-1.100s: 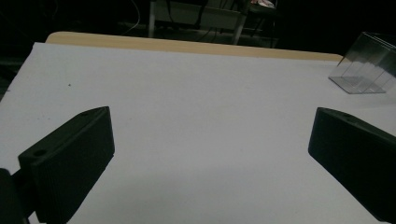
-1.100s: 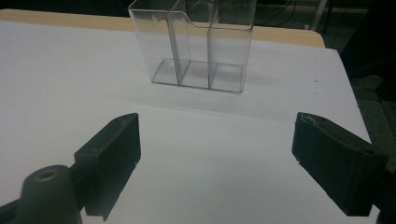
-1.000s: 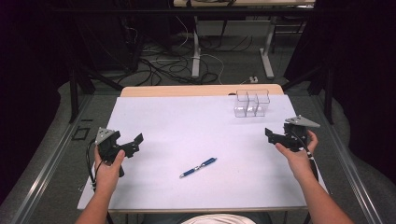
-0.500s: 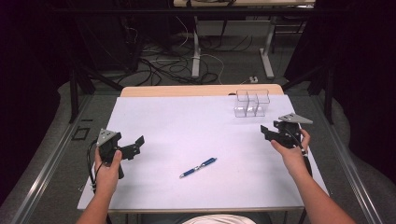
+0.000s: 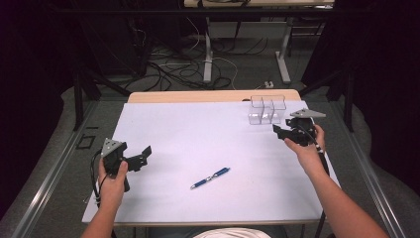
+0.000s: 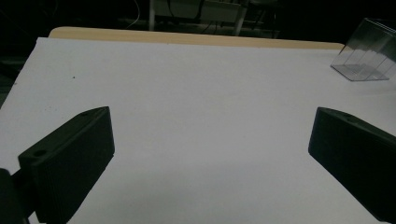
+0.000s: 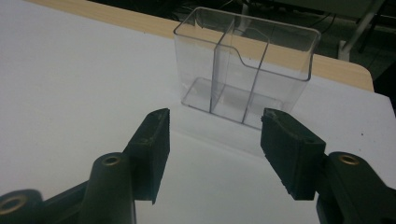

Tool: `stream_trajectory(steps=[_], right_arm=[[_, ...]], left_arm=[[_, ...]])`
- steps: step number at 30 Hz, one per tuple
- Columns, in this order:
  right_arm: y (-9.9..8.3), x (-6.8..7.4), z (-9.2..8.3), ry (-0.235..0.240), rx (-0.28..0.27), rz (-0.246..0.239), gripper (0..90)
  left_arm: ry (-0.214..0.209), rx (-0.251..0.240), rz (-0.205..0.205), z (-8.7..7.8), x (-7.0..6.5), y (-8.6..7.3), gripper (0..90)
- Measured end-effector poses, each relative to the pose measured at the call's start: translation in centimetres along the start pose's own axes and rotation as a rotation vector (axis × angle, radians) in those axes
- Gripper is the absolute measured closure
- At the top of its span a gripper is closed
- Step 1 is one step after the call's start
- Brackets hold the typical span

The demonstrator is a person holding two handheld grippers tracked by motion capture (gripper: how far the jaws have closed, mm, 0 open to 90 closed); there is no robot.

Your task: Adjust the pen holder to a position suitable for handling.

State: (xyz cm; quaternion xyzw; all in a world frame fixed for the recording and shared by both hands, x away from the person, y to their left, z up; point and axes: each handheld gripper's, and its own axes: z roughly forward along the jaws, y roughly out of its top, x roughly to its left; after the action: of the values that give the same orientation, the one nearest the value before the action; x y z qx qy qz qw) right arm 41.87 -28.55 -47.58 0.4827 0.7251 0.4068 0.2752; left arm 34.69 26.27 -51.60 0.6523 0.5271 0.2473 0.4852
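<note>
Your right gripper [image 7: 214, 140] hovers just near the clear plastic three-compartment box [image 7: 245, 65] at the far right of the white table [image 5: 198, 129]; its jaws, half spread, have just been closing on nothing. Your left gripper [image 6: 210, 154] is spread wide, empty.

A blue pen [image 5: 210, 178] is seen lying mid-table between the left gripper [image 5: 143, 154] and the right gripper [image 5: 277, 131], which is held just beside a clear organizer [image 5: 267, 109].

Floor: grey floor [image 5: 237, 74], tangled black cables [image 5: 168, 69].
Furniture: white-topped wooden desk [image 5: 198, 134]; white metal table legs [image 5: 208, 54] behind.
Light: dim surroundings.
</note>
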Motion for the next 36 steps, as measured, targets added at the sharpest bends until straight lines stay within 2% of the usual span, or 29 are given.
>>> stream_trajectory(steps=[7, 14, 23, 29, 31, 32, 36], right_arm=[[2.2, -0.7, 0.7, 0.002, 0.016, 0.007, 47.9], [4.2, -1.3, 1.2, -0.025, 0.028, 0.003, 52.9], [6.5, -2.2, 2.6, -0.075, 0.077, 0.037, 59.7], [7.1, -2.8, 3.6, -0.112, 0.109, 0.077, 61.5], [7.2, -3.3, 4.2, -0.132, 0.109, 0.121, 62.9], [7.2, -3.5, 4.4, -0.14, 0.116, 0.12, 63.6], [7.2, -4.0, 5.1, -0.164, 0.122, 0.166, 65.8]], left_arm=[[-0.003, 0.003, -0.003, 0.1, -0.1, 0.0, 0.2], [-0.005, 0.013, -0.002, 0.1, 0.0, -0.1, 0.2], [-0.006, 0.016, 0.0, 0.2, 0.0, -0.1, 0.2], [-0.006, 0.017, 0.001, 0.3, 0.0, -0.1, 0.2], [-0.006, 0.02, 0.001, 0.3, 0.0, -0.1, 0.2], [-0.006, 0.02, 0.003, 0.3, 0.0, -0.1, 0.2], [-0.005, 0.021, 0.0, 0.3, 0.1, -0.2, 0.2]])
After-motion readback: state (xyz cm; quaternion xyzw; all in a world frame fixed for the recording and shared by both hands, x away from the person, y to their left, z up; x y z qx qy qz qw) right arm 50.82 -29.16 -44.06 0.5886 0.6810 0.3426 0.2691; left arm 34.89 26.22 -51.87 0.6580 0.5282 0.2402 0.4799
